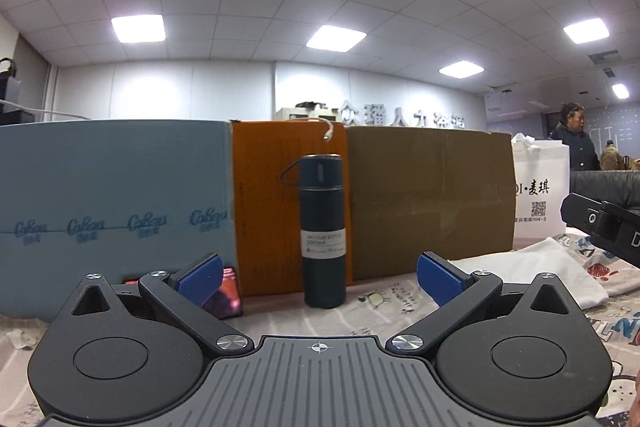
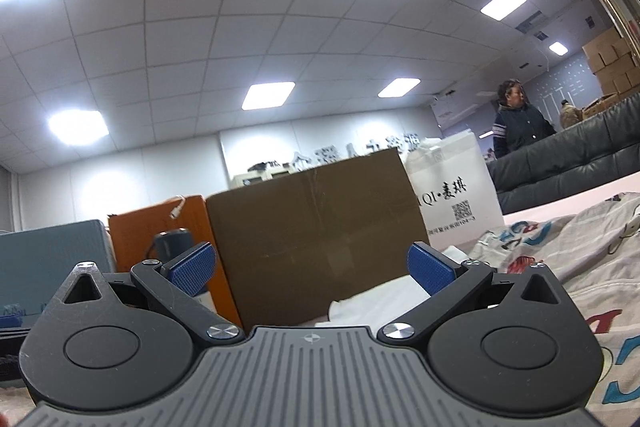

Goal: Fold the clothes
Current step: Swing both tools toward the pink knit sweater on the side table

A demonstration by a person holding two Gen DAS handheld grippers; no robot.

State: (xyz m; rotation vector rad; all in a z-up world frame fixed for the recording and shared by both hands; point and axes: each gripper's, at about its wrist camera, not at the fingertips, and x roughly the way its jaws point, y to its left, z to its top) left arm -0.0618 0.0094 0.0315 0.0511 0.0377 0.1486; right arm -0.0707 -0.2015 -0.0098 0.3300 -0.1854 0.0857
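A white garment [image 1: 536, 269] lies on the printed cloth-covered table, to the right of my left gripper [image 1: 320, 277], which is open and empty and rests low over the table. In the right wrist view the same white garment [image 2: 384, 301] lies just ahead, between and below the blue pads of my right gripper [image 2: 312, 273], which is open and empty. The right gripper's black body [image 1: 600, 227] shows at the left wrist view's right edge.
A dark blue flask [image 1: 323, 231] stands straight ahead of the left gripper. Behind it stand a light blue box [image 1: 116, 207], an orange box [image 1: 272, 203], a brown carton [image 2: 316, 239] and a white paper bag [image 2: 452, 195]. A black sofa [image 2: 568, 163] and a person [image 2: 516, 115] are at the far right.
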